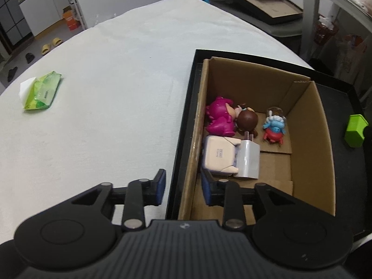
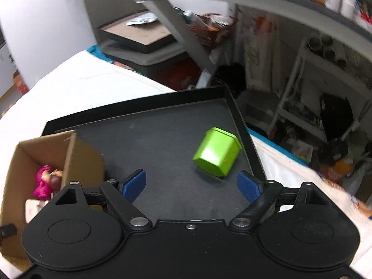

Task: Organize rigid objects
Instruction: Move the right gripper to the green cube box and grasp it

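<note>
- Left gripper (image 1: 183, 187) spread and empty, straddling the near wall of the open brown cardboard box (image 1: 311, 144)
- Inside: three toy figures, namely magenta (image 1: 219, 118), brown-headed (image 1: 247, 121) and blue-and-red (image 1: 274, 127), plus one white plug charger (image 1: 248, 160) and one cream case (image 1: 218, 155)
- Right gripper (image 2: 191, 186) spread wide, empty, above the black tray (image 2: 162, 139); one lime-green tin (image 2: 217, 154) tipped just ahead
- Only in left view: green wipes pack (image 1: 43, 90) on white table (image 1: 116, 69)
</note>
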{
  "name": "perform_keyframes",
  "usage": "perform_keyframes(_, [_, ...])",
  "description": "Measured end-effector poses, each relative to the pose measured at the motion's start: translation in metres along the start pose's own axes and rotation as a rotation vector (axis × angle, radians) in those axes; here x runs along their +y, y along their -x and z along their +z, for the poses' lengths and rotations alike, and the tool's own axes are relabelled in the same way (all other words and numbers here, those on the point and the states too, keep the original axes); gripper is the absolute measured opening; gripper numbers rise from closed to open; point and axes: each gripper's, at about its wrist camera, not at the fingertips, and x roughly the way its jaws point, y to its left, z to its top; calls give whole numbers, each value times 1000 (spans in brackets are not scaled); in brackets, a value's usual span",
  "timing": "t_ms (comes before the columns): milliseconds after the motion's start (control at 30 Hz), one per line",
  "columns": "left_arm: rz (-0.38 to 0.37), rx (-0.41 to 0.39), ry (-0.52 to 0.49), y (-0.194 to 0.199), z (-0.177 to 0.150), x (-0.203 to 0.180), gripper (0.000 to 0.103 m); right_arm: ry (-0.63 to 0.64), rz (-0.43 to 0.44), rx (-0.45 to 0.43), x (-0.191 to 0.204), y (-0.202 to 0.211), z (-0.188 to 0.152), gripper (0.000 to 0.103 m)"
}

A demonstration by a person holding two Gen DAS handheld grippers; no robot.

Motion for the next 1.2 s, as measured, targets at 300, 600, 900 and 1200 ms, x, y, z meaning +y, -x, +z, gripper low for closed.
perform_keyframes(300, [74, -23, -53, 1, 2, -16, 45, -152, 18, 12, -41, -33, 11, 85])
perform_keyframes(600, [135, -52, -121, -1, 2, -35, 46, -182, 14, 30, -51, -64, 18, 86])
perform_keyframes(900, [150, -52, -117, 0, 3, -37, 46, -216, 35, 30, -55, -62, 23, 82])
perform_keyframes(1200, [127, -60, -109, 3, 1, -33, 46, -252, 90, 114, -49, -81, 17, 63])
